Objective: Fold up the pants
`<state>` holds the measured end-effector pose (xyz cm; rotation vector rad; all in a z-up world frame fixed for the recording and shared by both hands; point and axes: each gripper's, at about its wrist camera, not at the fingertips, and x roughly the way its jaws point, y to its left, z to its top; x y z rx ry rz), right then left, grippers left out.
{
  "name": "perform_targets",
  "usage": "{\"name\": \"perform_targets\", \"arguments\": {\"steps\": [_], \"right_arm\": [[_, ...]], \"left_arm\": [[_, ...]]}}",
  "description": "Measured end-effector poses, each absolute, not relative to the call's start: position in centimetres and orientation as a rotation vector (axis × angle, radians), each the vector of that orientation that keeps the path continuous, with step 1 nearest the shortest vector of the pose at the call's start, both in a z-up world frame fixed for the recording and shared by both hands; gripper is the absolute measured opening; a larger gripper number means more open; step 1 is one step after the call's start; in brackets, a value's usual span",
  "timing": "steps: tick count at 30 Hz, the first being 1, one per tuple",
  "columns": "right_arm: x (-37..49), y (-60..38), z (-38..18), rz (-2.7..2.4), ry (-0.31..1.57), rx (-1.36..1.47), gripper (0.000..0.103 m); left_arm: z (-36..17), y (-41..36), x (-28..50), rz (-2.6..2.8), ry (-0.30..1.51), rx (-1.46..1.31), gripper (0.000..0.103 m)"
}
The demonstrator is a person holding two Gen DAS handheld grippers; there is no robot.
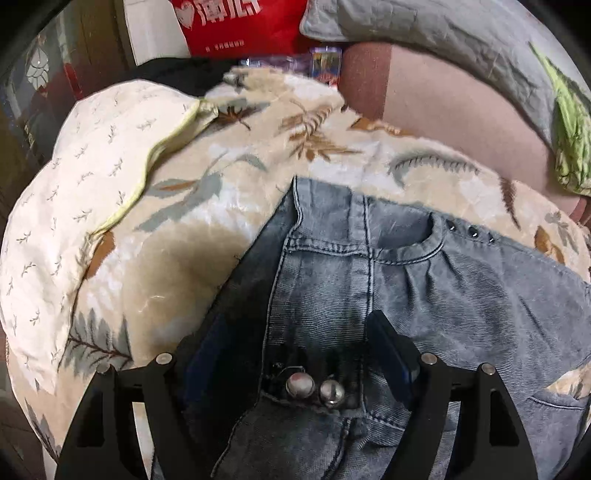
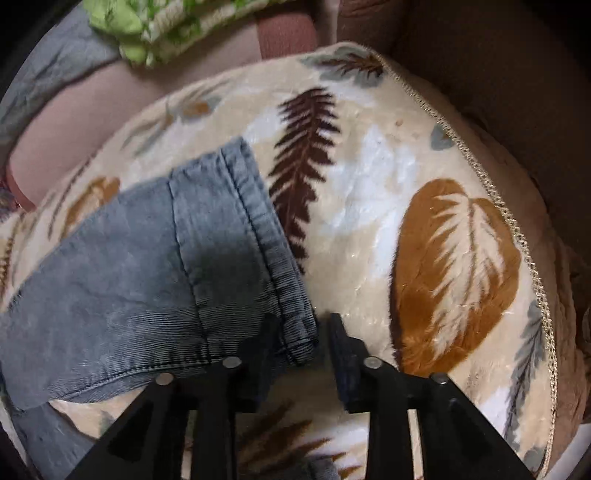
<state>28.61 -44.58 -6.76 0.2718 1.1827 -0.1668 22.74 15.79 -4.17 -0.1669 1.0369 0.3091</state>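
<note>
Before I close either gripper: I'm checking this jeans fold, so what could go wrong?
The left gripper straddles the waistband by the metal buttons; a pad may land on them and slip. The right gripper has only the hem corner between its open jaws, so it may miss or pinch the leaf-print blanket underneath.

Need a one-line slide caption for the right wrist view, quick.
Right gripper open around the hem corner of the grey jeans, which lie on a leaf-print blanket.

Bare leaf-printed plush blanket (image 2: 369, 206) lies open right of the grey denim pants (image 2: 129, 266). A white sprigged pillow (image 1: 74, 184) crowds the left, and a green patterned cloth (image 2: 155, 29) bounds the far side.
</note>
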Motion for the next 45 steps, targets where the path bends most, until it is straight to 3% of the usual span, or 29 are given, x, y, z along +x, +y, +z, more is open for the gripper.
{"name": "perform_targets", "arguments": {"steps": [2,4,9,12,15,24,31,34,36,38,41,45], "right_arm": [[28.2,-45.0,-5.3,-0.195,1.132,0.268,0.059],[27.2,-45.1,-3.9,-0.198,1.073,0.294,0.059],[26.0,-42.5,-1.1,-0.093,0.943,0.277,0.059],[27.2,-40.9,-3.0,-0.064,0.998,0.252,0.063],[28.4,-40.9,-7.9,-0.066,1.177,0.278,0.065],[28.9,-41.0,-2.2,-0.049,1.064,0.241,0.064],[34.2,-44.3,-1.5,-0.047,1.063,0.324,0.064],[37.4,-43.7,-2.9,-0.043,1.103,0.29,0.063],[39.0,-43.5,-3.7,-0.055,1.108,0.274,0.06],[40.1,-43.2,-4.8,-0.044,1.121,0.262,0.055],[40.8,-42.6,-6.2,-0.023,1.146,0.229,0.042],[40.8,-42.8,-7.1,-0.013,1.14,0.243,0.041]], "left_arm": [[-6.7,15.7,23.7,0.294,1.136,-0.151,0.082],[-7.1,15.2,23.4,0.3,1.088,-0.11,0.088],[-5.7,14.3,23.1,0.311,1.059,-0.076,0.088],[-3.8,14.8,22.5,0.302,1.003,-0.114,0.088],[-3.1,15.9,22.4,0.288,1.009,-0.161,0.088],[-1.0,21.2,21.9,0.336,1.001,-0.307,0.088],[-1.9,21.9,27.6,0.295,1.025,-0.363,0.088],[-3.1,21.5,30.0,0.265,1.051,-0.355,0.082],[-3.6,21.6,31.1,0.244,1.06,-0.373,0.071],[-4.3,21.9,32.0,0.228,1.084,-0.404,0.053],[-4.9,22.3,33.0,0.213,1.096,-0.423,0.052],[-5.3,23.1,33.8,0.219,1.103,-0.449,0.052]]}}
